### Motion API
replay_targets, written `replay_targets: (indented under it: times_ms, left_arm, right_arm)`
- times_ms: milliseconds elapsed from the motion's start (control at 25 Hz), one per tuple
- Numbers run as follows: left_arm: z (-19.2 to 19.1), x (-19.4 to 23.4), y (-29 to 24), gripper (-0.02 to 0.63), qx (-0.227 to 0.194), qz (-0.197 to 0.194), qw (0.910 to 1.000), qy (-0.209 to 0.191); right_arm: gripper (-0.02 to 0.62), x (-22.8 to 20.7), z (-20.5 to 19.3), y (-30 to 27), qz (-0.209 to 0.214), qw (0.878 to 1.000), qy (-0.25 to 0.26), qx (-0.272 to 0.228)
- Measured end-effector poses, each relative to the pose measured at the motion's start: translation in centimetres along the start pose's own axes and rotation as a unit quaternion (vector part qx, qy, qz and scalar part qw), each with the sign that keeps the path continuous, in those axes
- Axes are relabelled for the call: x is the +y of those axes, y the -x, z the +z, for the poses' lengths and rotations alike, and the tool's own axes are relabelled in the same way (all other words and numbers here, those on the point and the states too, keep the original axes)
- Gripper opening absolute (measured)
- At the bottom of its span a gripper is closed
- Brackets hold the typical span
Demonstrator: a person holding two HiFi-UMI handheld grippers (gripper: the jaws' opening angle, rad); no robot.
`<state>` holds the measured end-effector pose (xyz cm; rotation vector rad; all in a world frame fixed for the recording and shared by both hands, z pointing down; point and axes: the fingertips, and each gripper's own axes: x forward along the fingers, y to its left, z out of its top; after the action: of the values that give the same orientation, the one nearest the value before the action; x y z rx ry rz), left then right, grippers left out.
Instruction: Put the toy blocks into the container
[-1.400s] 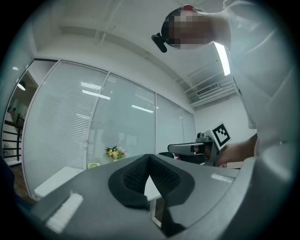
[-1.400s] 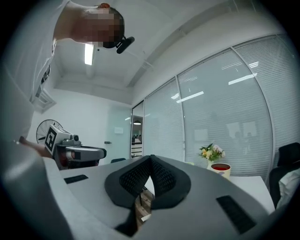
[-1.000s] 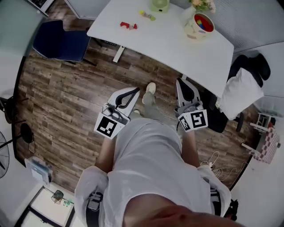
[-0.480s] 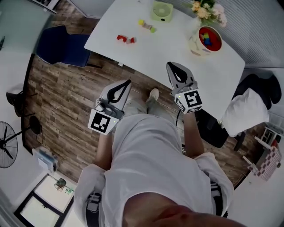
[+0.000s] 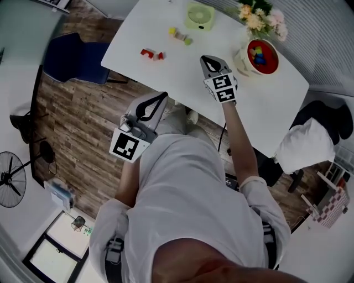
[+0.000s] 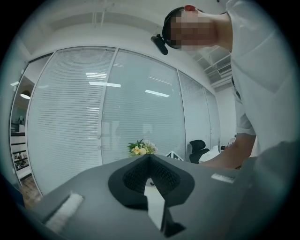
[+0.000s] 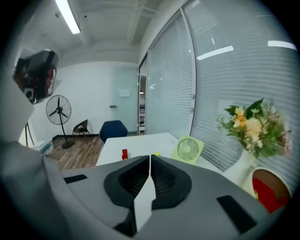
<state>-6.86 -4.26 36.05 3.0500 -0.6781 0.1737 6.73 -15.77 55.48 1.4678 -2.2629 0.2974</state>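
- The right gripper (image 5: 206, 59) is held out over the white table (image 5: 166, 72). Its jaws are pressed together with nothing between them, as the right gripper view shows.
- The left gripper (image 5: 162, 97) hangs at 8 o'clock from the right one, off the table's near edge and above the wooden floor (image 5: 77, 127). Its jaws are also together and hold nothing.
- The container (image 5: 263, 55), a round cream bowl with a red inside, stands on the table at 3 o'clock from the right gripper, near it but apart.
- Red, blue and yellow toy blocks (image 5: 259, 55) already lie inside the container.
- A red block (image 5: 148, 54) lies on the table at 9 o'clock from the right gripper, well apart from the container.
- A small cluster of yellow and green blocks (image 5: 180, 36) lies between 10 and 11 o'clock from the right gripper.
- A pale green desk fan (image 5: 199, 15) stands at 12 o'clock from the right gripper, near the table's far edge.
- A vase of flowers (image 5: 260, 16) stands at 12 o'clock from the container, just beside it.
- A blue chair (image 5: 72, 55) stands at 9 o'clock from the table.
- A standing fan (image 5: 11, 179) is at the picture's 8 o'clock edge.
- In the right gripper view the closed jaws aim toward the red block and the desk fan, with the container at 4 o'clock.
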Motion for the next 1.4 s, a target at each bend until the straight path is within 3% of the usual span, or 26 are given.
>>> replay_targets:
  times_ms: [80,200,360,560,680,760,840,960,1080,1240,1400]
  left_arm:
    - [0.0,1.1,-0.8,-0.002,-0.007,0.002,0.9999,0.013]
    - [-0.2,3.4,-1.3,-0.002,-0.008,0.009,0.9994,0.031]
    - [-1.3,6.5,-1.8,-0.002,-0.014,0.019,0.9980,0.058]
    - [-3.0,10.0,-1.6,-0.003,-0.007,0.034,0.9959,0.084]
    - [-4.0,11.4,-1.5,-0.002,0.001,0.040,0.9949,0.093]
    - [-4.3,11.8,-1.6,-0.002,0.006,0.041,0.9946,0.095]
    - [-4.4,11.9,-1.7,-0.002,0.010,0.043,0.9947,0.093]
    - [-4.1,11.7,-1.7,-0.003,0.013,0.050,0.9953,0.082]
    - [-3.2,11.0,-1.5,-0.002,0.012,0.056,0.9958,0.071]
    - [-1.9,9.4,-1.8,-0.002,0.008,0.057,0.9969,0.054]
    - [-0.8,7.6,-3.2,-0.002,0.004,0.043,0.9985,0.034]
  right_arm:
    - [0.048,-0.6,-1.7,-3.7,0.011,0.999,0.012,0.050]
    - [0.192,-1.1,-3.8,-9.2,0.028,0.990,0.034,0.131]
    - [0.264,-2.5,-6.9,-15.6,0.045,0.976,0.043,0.208]
    - [0.278,-3.6,-9.8,-20.5,0.059,0.963,0.037,0.260]
    - [0.251,-3.9,-10.5,-22.1,0.065,0.959,0.029,0.273]
    - [0.228,-3.7,-10.9,-22.6,0.072,0.956,0.030,0.281]
    - [0.144,-3.7,-11.5,-22.7,0.075,0.953,0.038,0.291]
    - [0.143,-3.4,-11.6,-22.4,0.083,0.957,0.032,0.278]
    - [0.143,-2.8,-10.2,-21.0,0.089,0.969,-0.010,0.228]
    - [0.143,-2.9,-6.3,-16.9,0.092,0.984,-0.088,0.125]
    - [0.143,-4.8,-2.3,-10.8,0.076,0.983,-0.165,0.006]
